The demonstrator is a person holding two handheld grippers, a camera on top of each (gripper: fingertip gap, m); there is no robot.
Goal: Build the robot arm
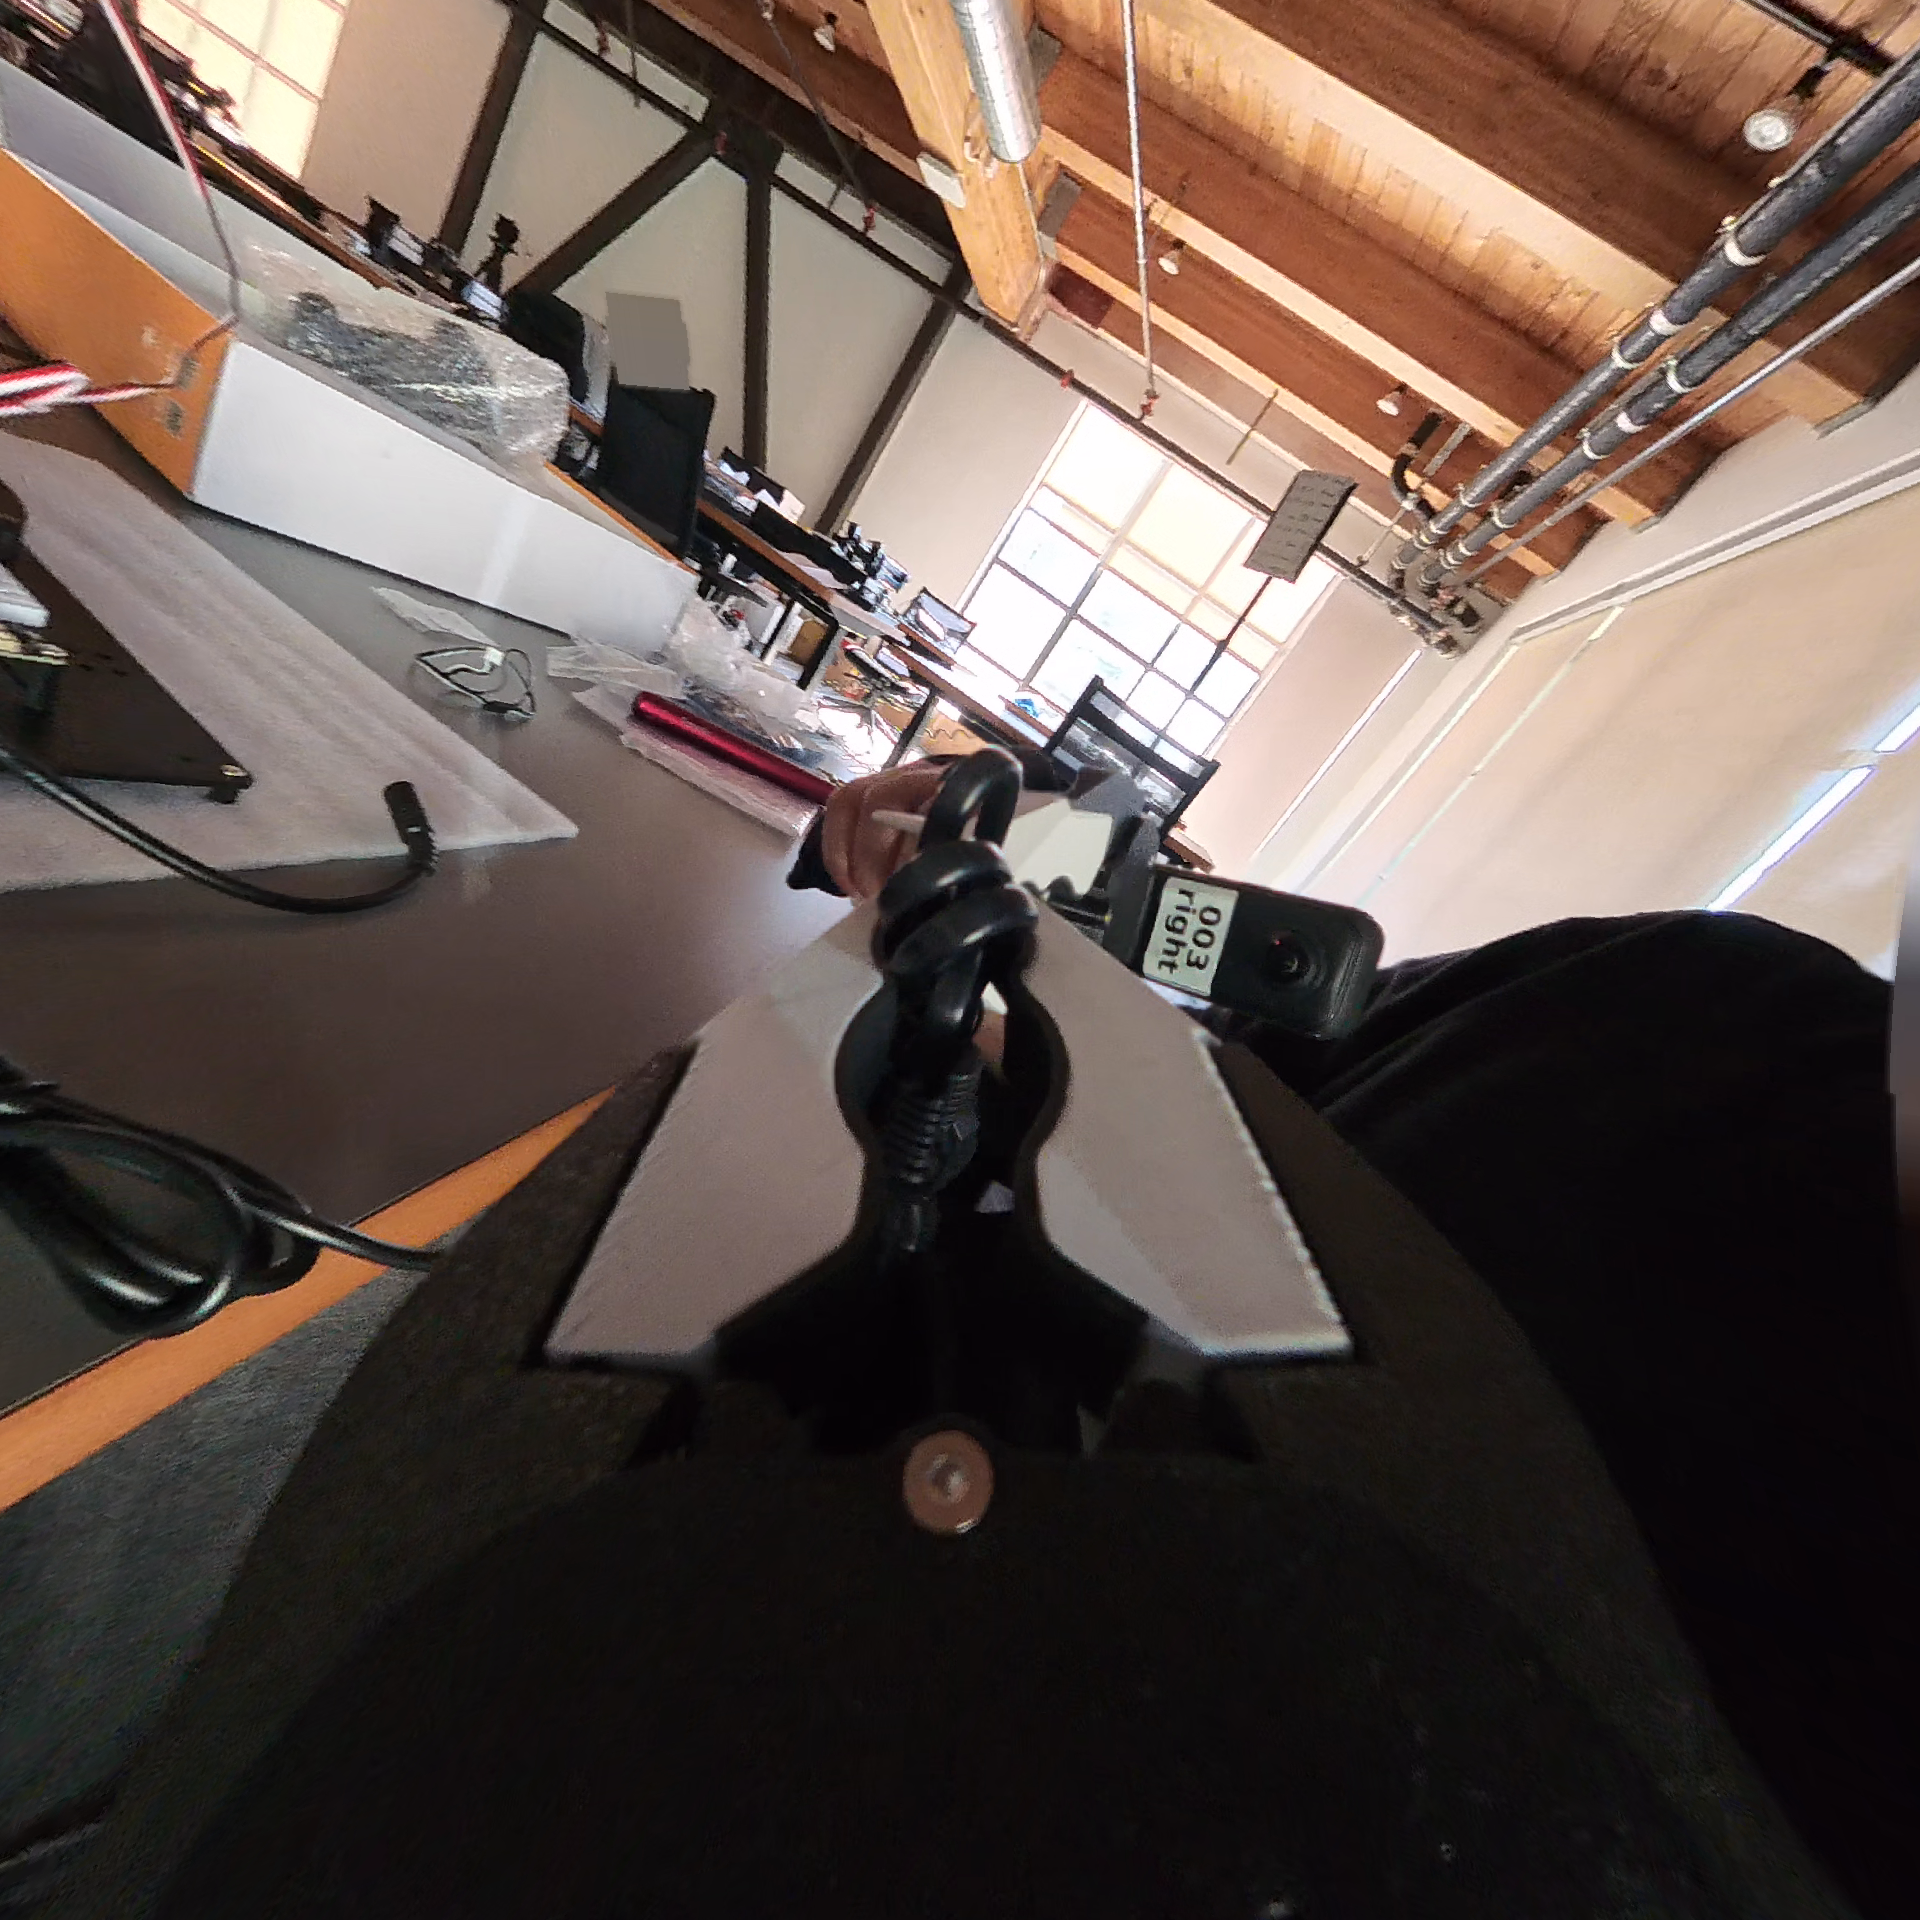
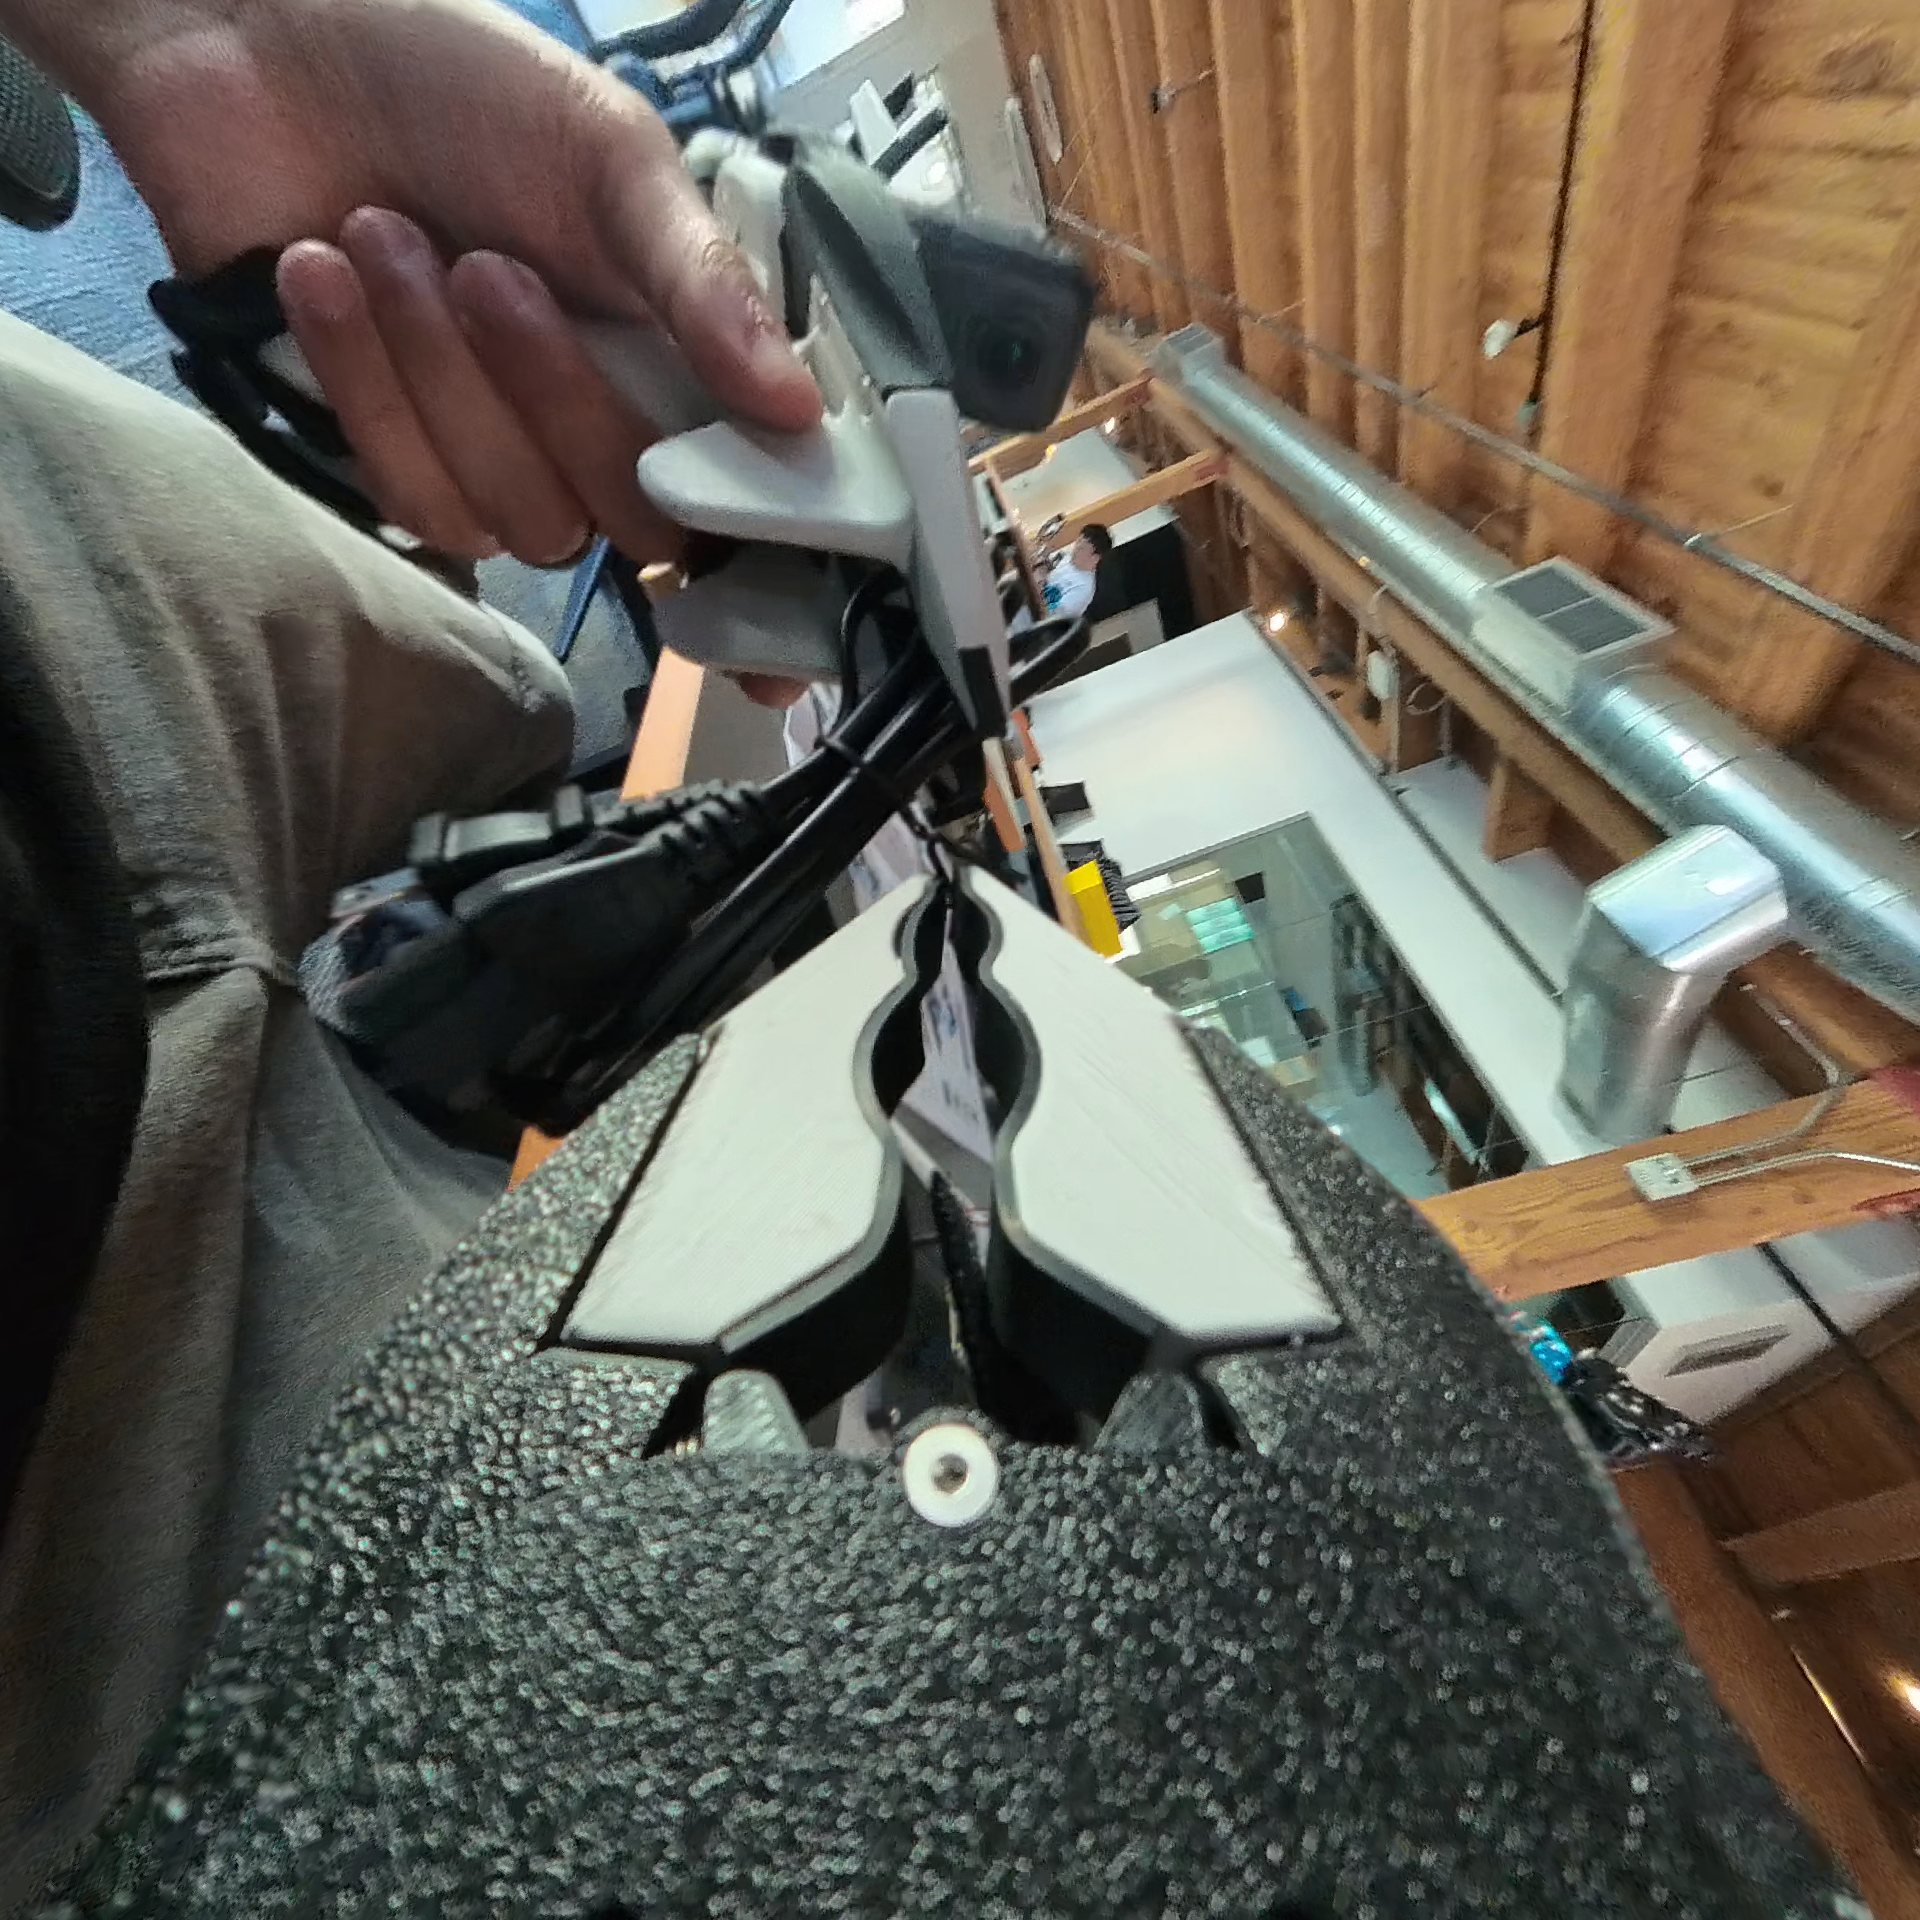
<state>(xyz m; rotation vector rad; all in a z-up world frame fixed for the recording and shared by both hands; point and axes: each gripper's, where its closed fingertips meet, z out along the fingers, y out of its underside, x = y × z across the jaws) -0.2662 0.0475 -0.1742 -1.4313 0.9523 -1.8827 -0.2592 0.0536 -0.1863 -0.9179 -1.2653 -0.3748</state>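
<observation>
Clamped between the white fingers of the left gripper: a black cable bundle, looped and knotted, with its ribbed strain relief down in the round notch between the jaws and its top loop poking out past the tips. Held up in the air, off the near edge of a dark table with an orange rim.

Just behind the cable bundle, the right gripper, with its small black camera bearing a white sticker and the right hand partly showing. In the right wrist view, pressed together at the tips on a thin black tie running out of the cable bundle. Lower in the gap between those fingers, a ridged black strip, impossible to tell whether part of the same tie. Above the cable bundle in that view, the left hand wrapped round the grey handle of the left gripper.

Well beyond the cable bundle, on the table: a white foam sheet carrying a black board, a loose black lead ending in a plug at the foam's edge, a red tube, and a long white box topped with a bubble-wrapped pack. Left of and below the cable bundle, a coil of black cord at the table's rim
</observation>
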